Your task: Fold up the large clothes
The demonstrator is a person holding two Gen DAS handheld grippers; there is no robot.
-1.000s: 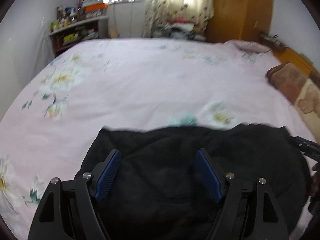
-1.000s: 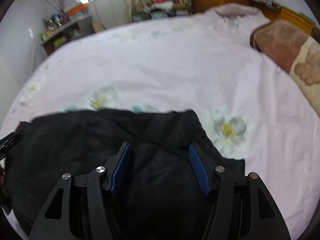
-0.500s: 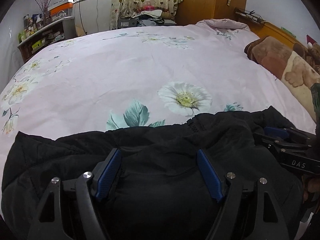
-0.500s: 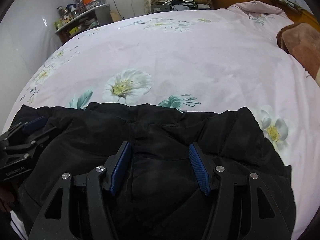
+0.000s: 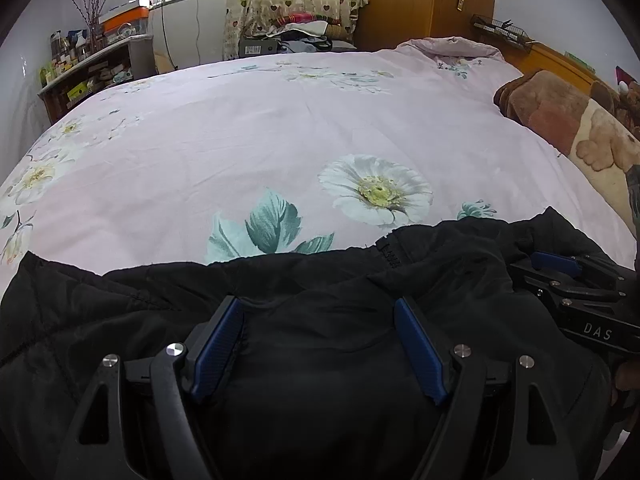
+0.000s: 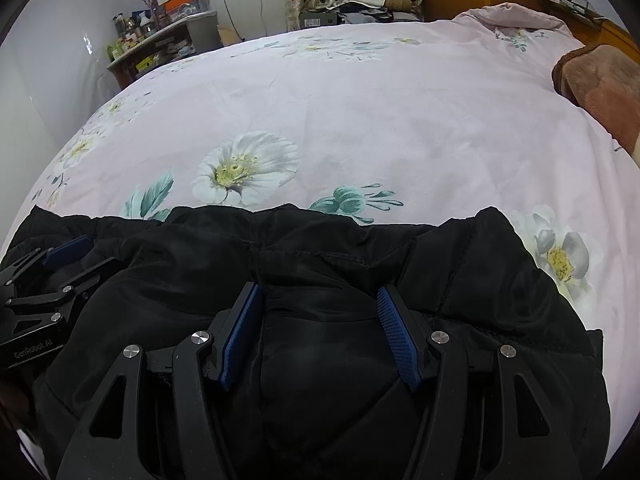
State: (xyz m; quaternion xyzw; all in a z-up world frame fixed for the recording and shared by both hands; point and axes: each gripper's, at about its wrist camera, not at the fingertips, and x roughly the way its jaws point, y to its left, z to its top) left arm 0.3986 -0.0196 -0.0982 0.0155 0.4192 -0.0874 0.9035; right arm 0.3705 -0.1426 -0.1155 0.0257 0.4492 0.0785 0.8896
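Both tools have sunk, bringing the black jacket (image 5: pixel 320 360) down flat onto the bedspread (image 5: pixel 280 140).

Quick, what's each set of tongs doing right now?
Left tongs: open, black jacket bulging between the pads.
Right tongs: open, over the same jacket.
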